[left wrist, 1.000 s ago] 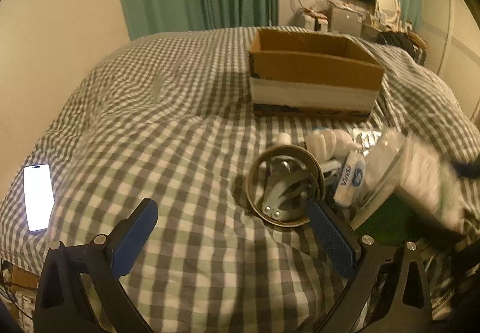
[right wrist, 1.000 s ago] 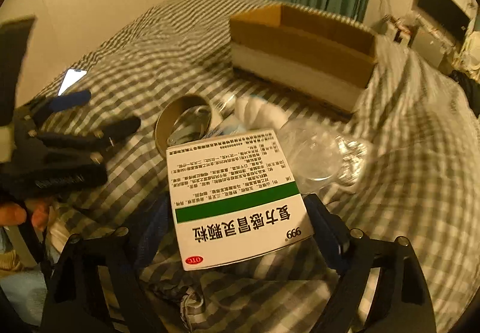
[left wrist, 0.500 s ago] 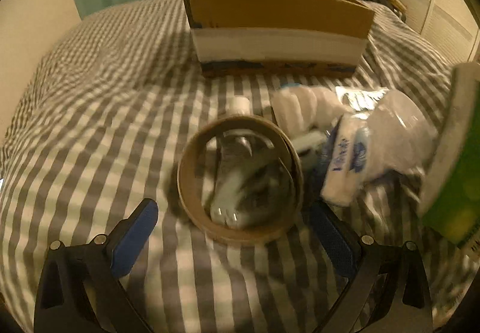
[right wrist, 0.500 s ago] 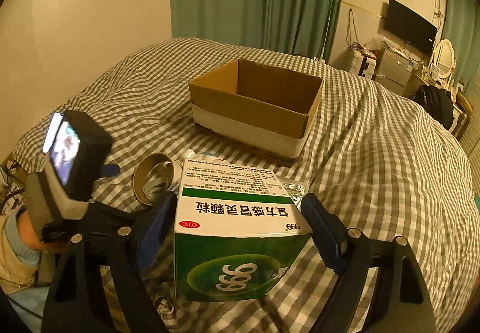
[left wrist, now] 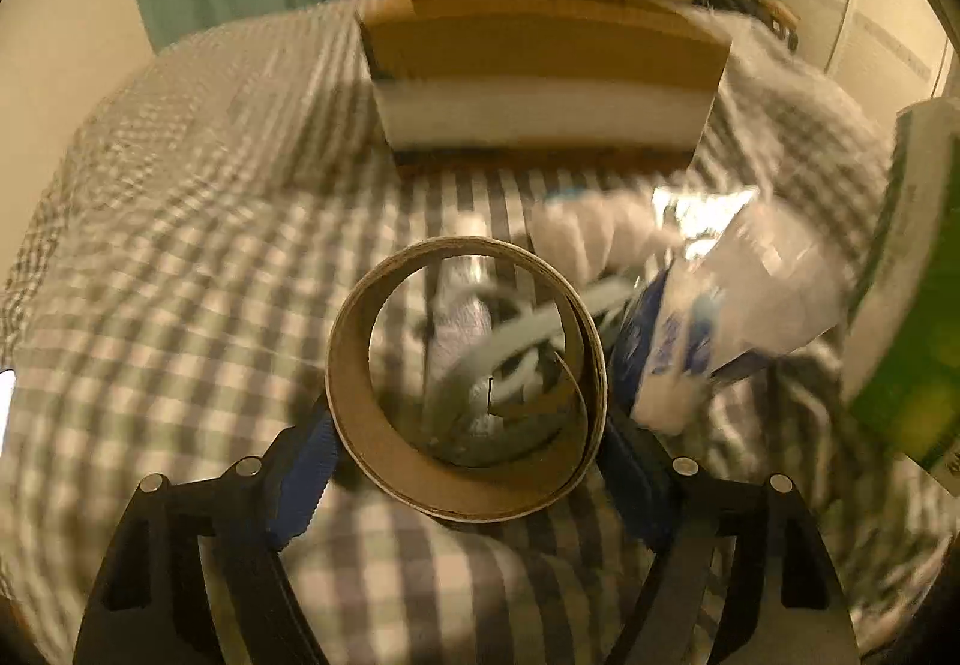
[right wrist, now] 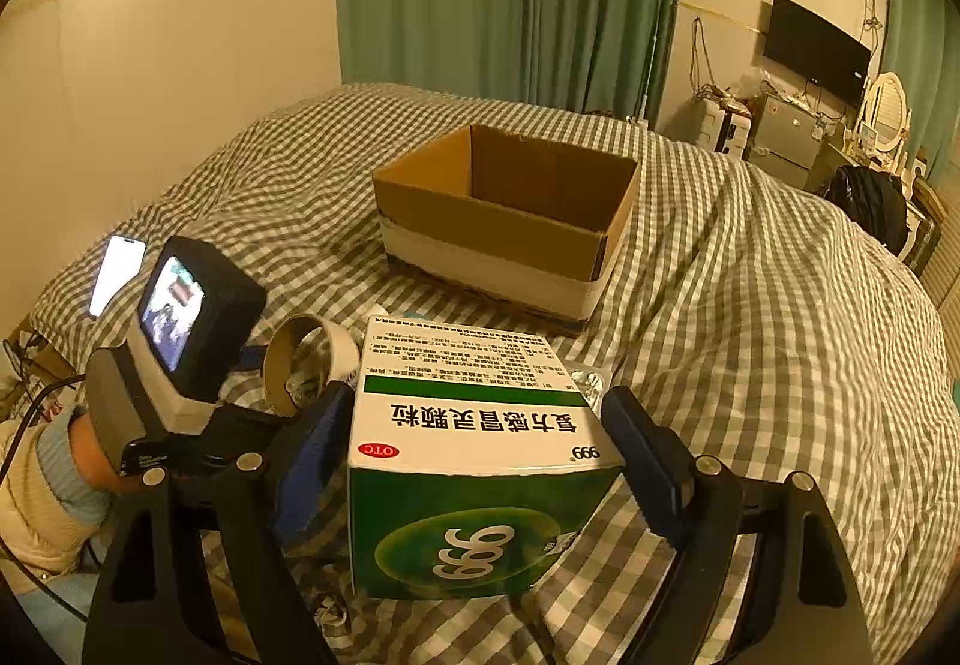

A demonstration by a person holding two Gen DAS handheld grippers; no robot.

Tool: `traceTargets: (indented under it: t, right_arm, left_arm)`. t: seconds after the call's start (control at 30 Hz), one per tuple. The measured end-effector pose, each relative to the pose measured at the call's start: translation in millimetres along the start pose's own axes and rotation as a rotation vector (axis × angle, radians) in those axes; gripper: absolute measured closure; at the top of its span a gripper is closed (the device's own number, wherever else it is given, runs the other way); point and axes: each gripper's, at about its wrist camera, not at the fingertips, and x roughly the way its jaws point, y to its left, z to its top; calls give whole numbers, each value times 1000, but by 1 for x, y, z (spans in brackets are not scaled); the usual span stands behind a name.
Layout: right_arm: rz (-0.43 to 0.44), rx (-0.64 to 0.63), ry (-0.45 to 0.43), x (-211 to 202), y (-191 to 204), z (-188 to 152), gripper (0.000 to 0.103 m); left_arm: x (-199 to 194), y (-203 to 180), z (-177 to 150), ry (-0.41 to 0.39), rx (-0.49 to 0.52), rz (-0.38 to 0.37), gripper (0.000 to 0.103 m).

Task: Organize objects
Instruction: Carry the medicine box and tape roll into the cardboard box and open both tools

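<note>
An open cardboard box (right wrist: pixel 510 209) stands on the checked bed, also in the left wrist view (left wrist: pixel 540 65). My right gripper (right wrist: pixel 480 449) is shut on a green-and-white medicine box (right wrist: pixel 474 461) and holds it above the bed, short of the cardboard box. My left gripper (left wrist: pixel 465 443) has its blue pads on both sides of a brown tape roll (left wrist: pixel 465 383), touching it; the view is blurred. The roll also shows in the right wrist view (right wrist: pixel 306 359). A small bottle (left wrist: pixel 462 299) and clip-like parts lie behind the roll.
A pile of small packets, a white wrapped item (left wrist: pixel 576 233) and clear plastic (left wrist: pixel 768 281) lies right of the roll. A lit phone (right wrist: pixel 117 272) lies near the bed's left edge. A wall and green curtains stand behind; furniture stands at the far right.
My left gripper moved forward and closed around the tape roll. My right gripper lifted the medicine box higher and levelled it toward the cardboard box.
</note>
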Motion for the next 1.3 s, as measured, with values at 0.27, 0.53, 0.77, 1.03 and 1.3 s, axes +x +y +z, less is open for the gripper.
traceTargets:
  t: [0.27, 0.53, 0.77, 1.03, 1.3]
  right_arm:
    - [-35, -32, -93, -30, -1, 25, 19]
    - [-88, -110, -219, -49, -8, 90, 19]
    - [-100, -81, -311, -33, -34, 162, 19]
    - [-87, -39, -334, 40, -61, 221, 19]
    - [-30, 44, -225, 137, -86, 224, 19]
  left_arm:
    - [-81, 9, 47, -198, -5, -15, 22]
    - [-116, 15, 132, -347, -1, -6, 22]
    - [-89, 26, 208, -344, -66, -31, 22]
    - [4, 21, 260, -266, -61, -24, 22]
    - [73, -7, 267, -183, 19, 7, 22]
